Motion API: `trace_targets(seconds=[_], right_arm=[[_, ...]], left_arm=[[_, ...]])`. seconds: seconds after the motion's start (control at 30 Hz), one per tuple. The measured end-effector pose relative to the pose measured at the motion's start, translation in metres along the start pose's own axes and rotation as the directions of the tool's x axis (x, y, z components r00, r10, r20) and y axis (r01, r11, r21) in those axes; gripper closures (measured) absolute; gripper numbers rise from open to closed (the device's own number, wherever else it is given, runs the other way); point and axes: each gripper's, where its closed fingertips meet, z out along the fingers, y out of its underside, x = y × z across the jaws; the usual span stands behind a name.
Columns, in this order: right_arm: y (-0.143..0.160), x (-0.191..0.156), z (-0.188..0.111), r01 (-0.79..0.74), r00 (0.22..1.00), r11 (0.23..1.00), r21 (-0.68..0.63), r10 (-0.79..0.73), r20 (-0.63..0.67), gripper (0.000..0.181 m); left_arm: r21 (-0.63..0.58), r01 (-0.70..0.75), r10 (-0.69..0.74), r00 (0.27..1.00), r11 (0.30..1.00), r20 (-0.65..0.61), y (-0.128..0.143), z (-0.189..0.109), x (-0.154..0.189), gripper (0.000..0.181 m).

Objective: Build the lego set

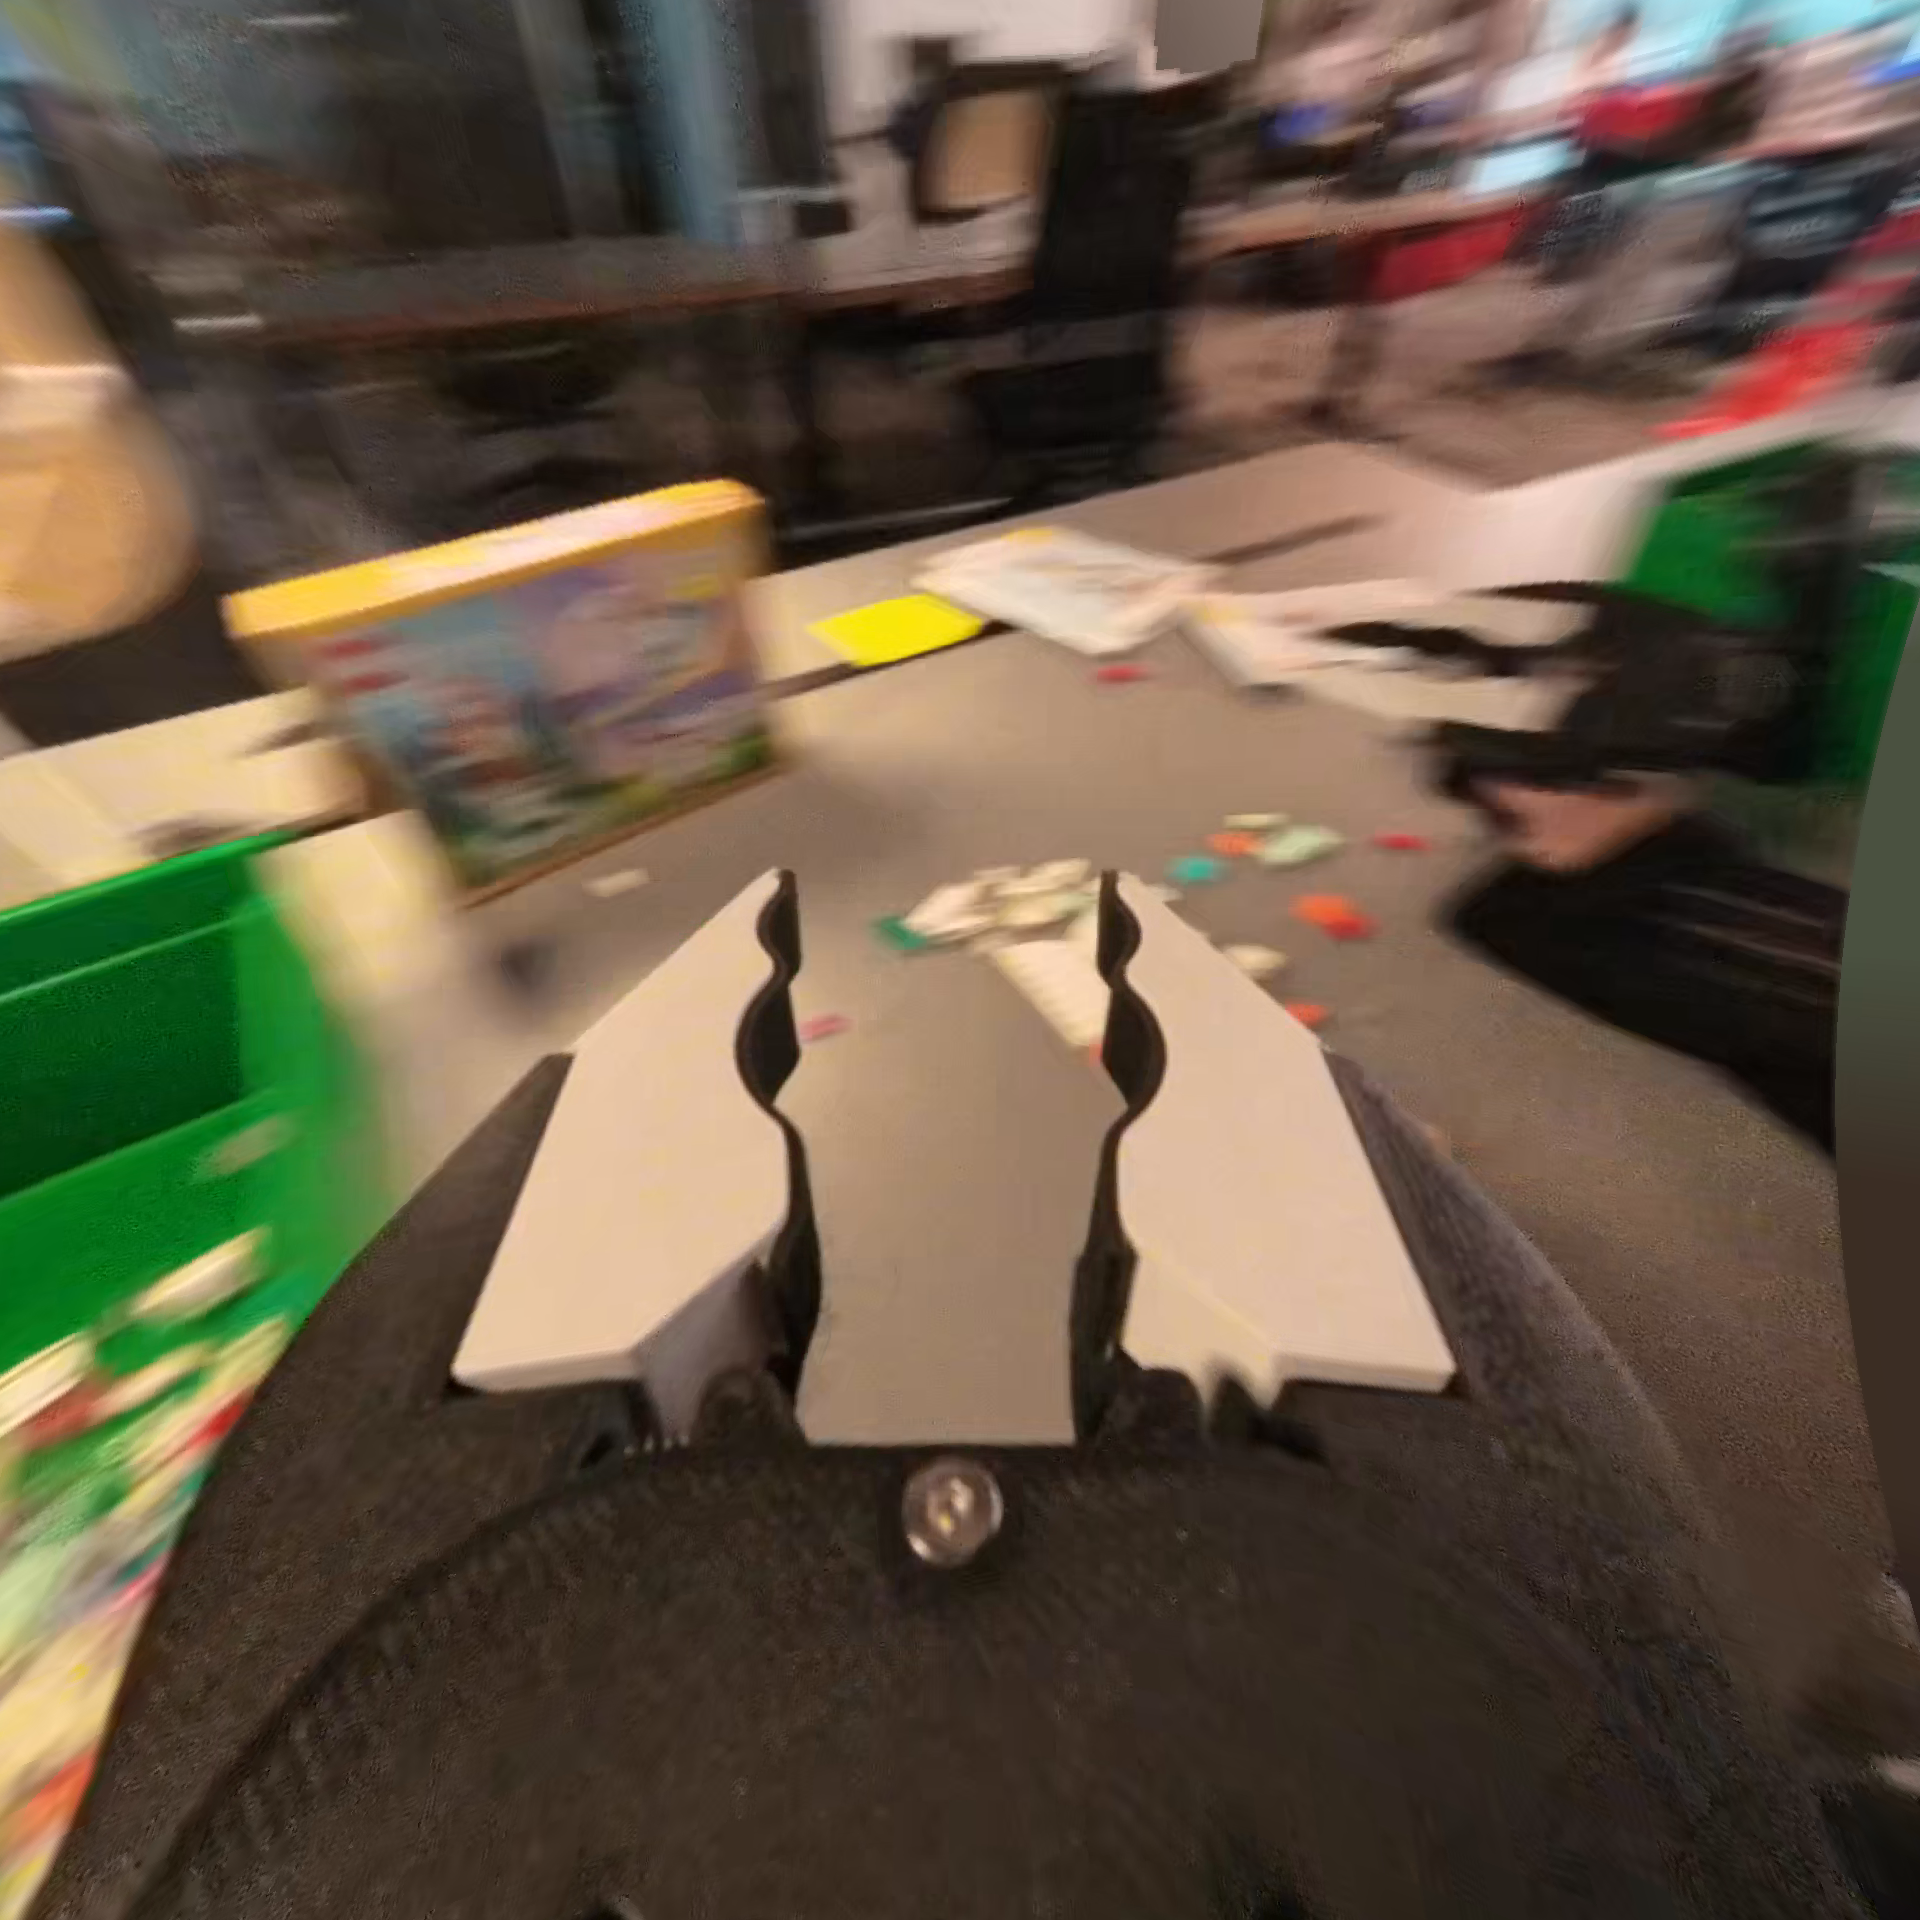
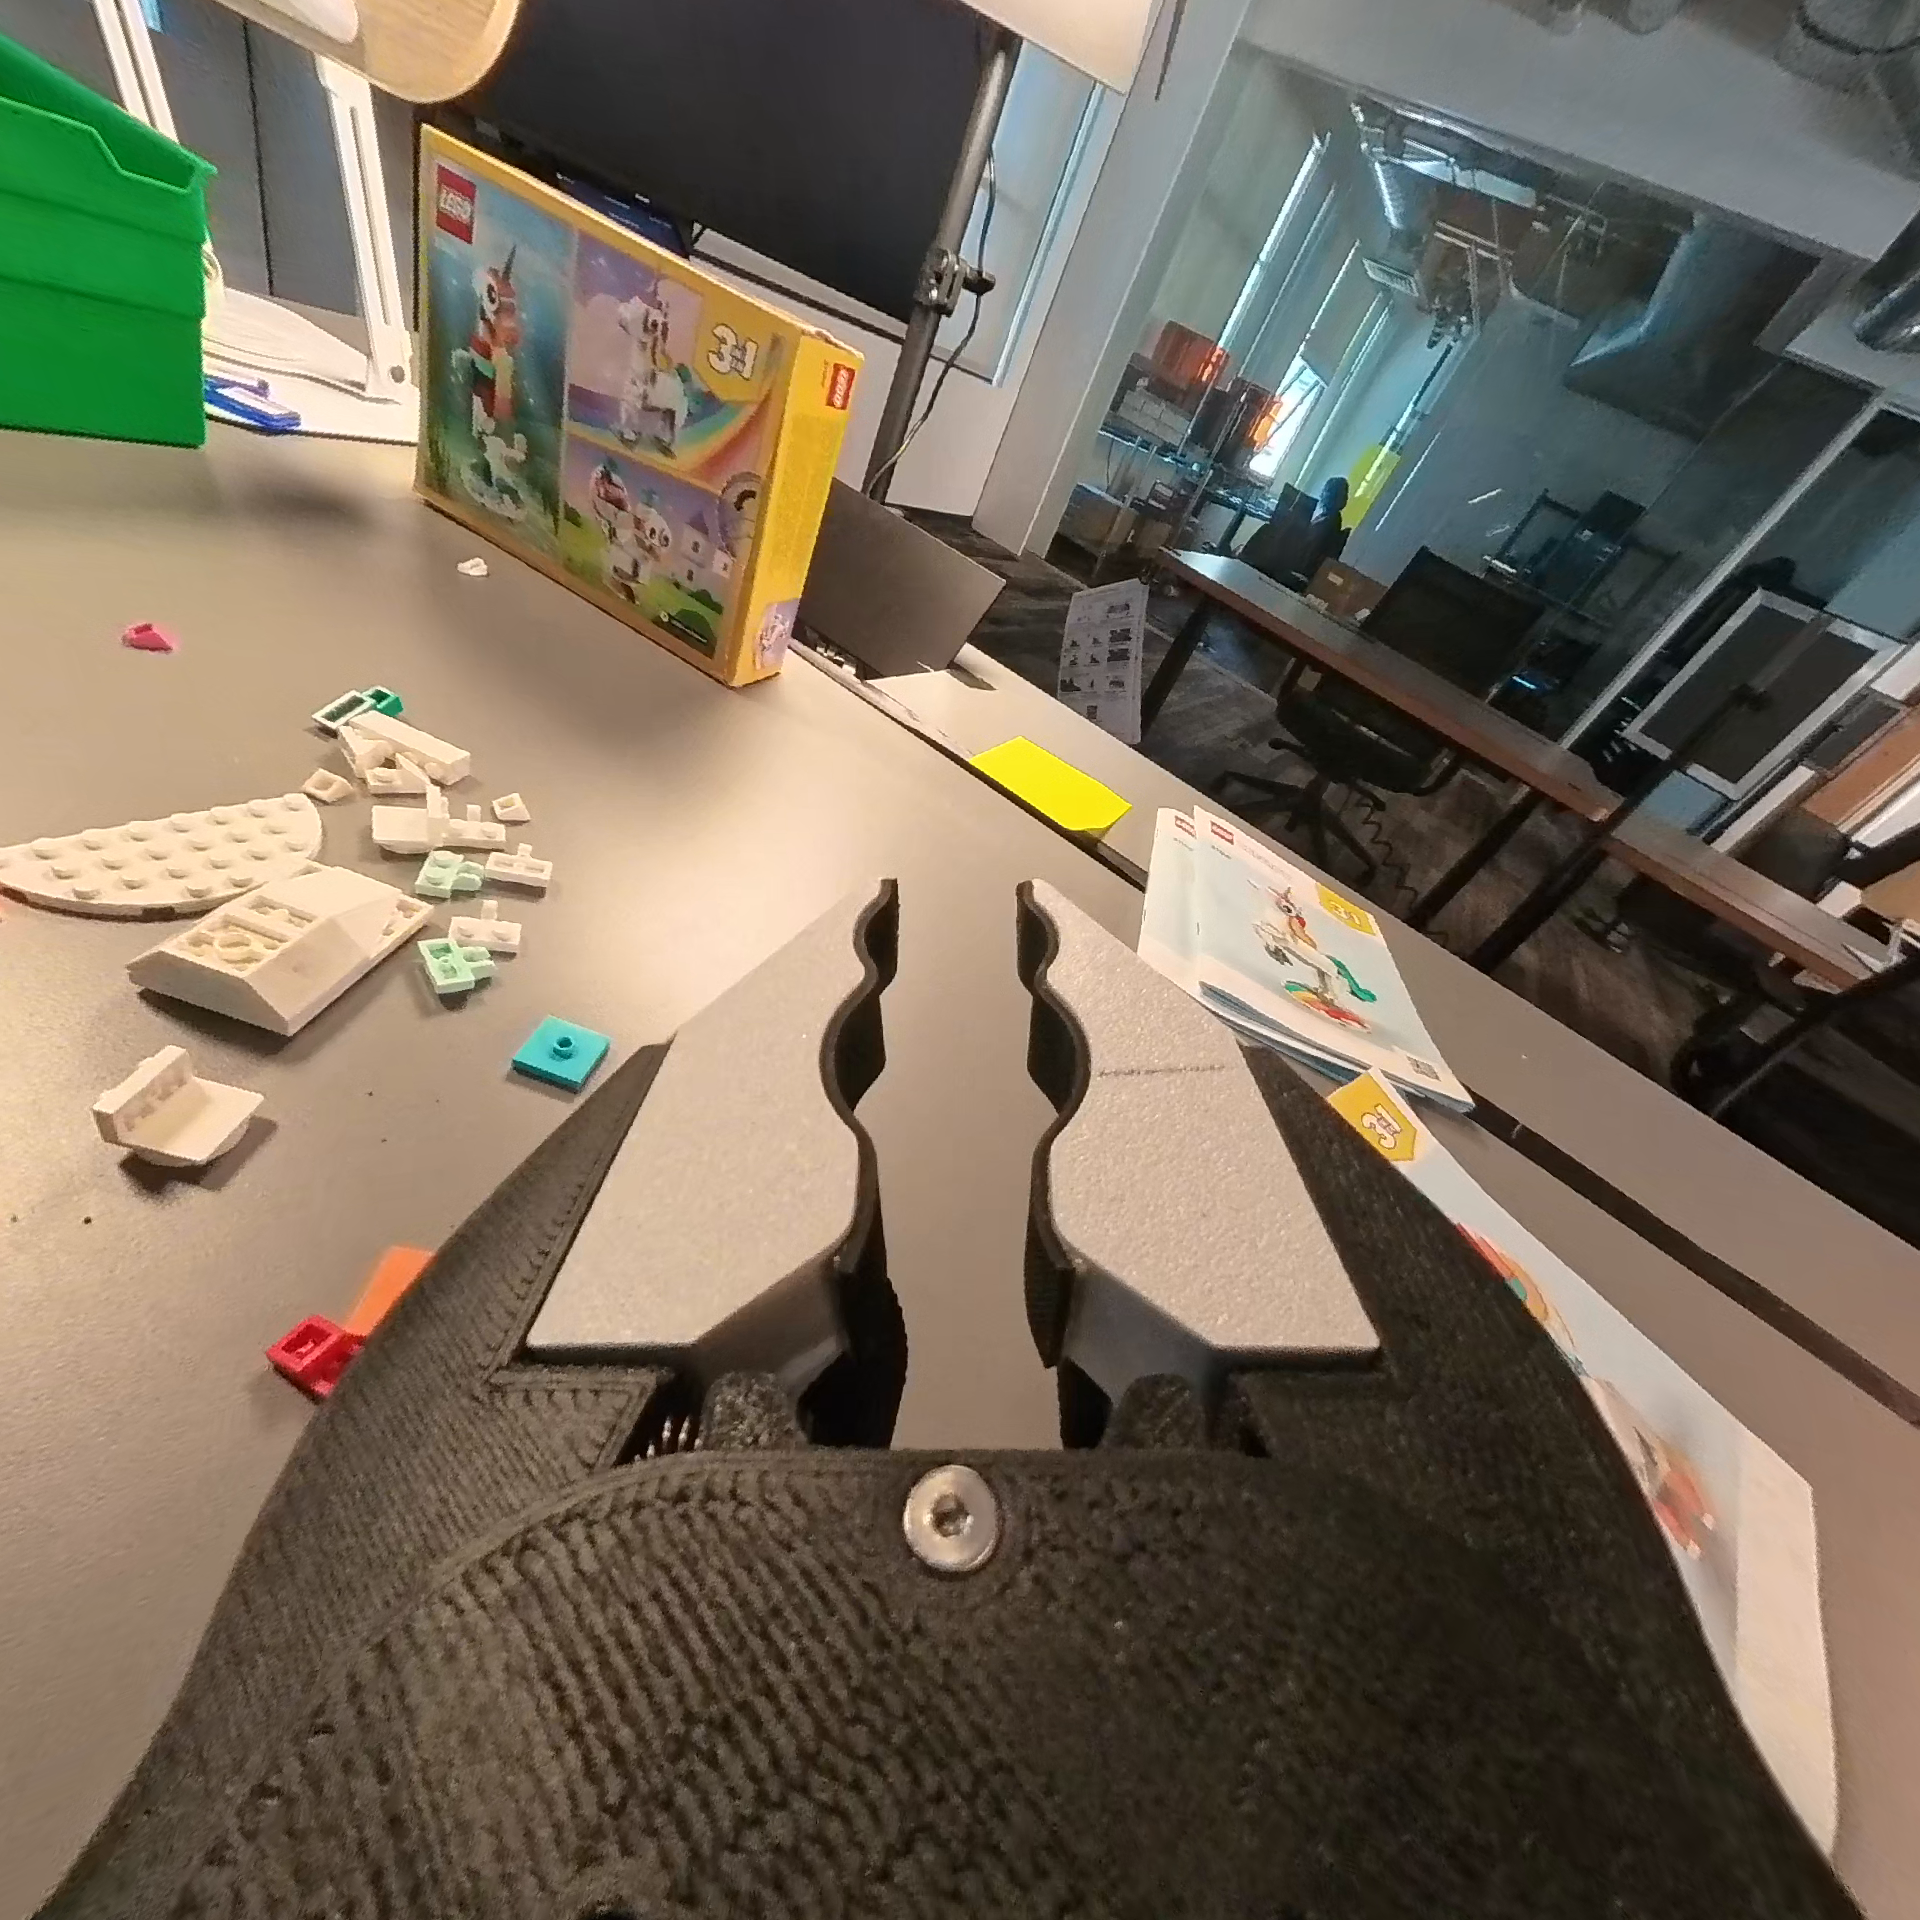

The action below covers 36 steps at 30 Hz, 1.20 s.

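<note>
Left gripper (image 1: 945, 904) gapes wide, holding nothing, bricks (image 1: 1013, 902) just beyond; right gripper (image 2: 956, 906) is narrowly parted, holding nothing, bricks (image 2: 457, 862) to its left.

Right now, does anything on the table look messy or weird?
Yes. Toy bricks lie scattered loose across the grey table instead of in the green bin. One white sloped piece lies upside down, hollow side up. The yellow toy box stands upright. Nothing looks broken.
</note>
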Motion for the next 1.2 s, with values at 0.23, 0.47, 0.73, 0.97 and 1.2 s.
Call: trace_targets(seconds=[0.23, 0.47, 0.73, 0.97, 1.2], right_arm=[[0.001, -0.001, 0.0, 0.0, 1.0, 1.0, -0.004, 0.0, 0.006, 0.161], [0.001, -0.004, 0.001, 0.011, 1.0, 1.0, -0.009, -0.011, 0.015, 0.16], [0.001, -0.004, 0.0, 0.005, 1.0, 1.0, -0.009, -0.004, 0.017, 0.16], [0.001, -0.004, 0.001, 0.003, 1.0, 1.0, -0.009, -0.003, 0.018, 0.16], [0.001, -0.005, 0.001, 0.003, 1.0, 1.0, -0.011, -0.003, 0.02, 0.16]], left_arm=[[-0.293, 0.03, -0.101, 0.967, 0.956, -0.232, 0.072, 0.111, 0.068, 0.133], [-0.406, -0.115, -0.005, 0.959, 0.907, -0.284, 0.105, 0.146, 0.086, 0.129], [-0.472, -0.272, 0.137, 0.944, 0.838, -0.301, 0.125, 0.166, 0.084, 0.115], [-0.564, -0.135, 0.052, 0.986, 0.815, -0.16, 0.133, 0.158, 0.054, 0.113], [-0.608, -0.083, 0.018, 0.993, 0.789, -0.113, 0.14, 0.153, 0.041, 0.139]])
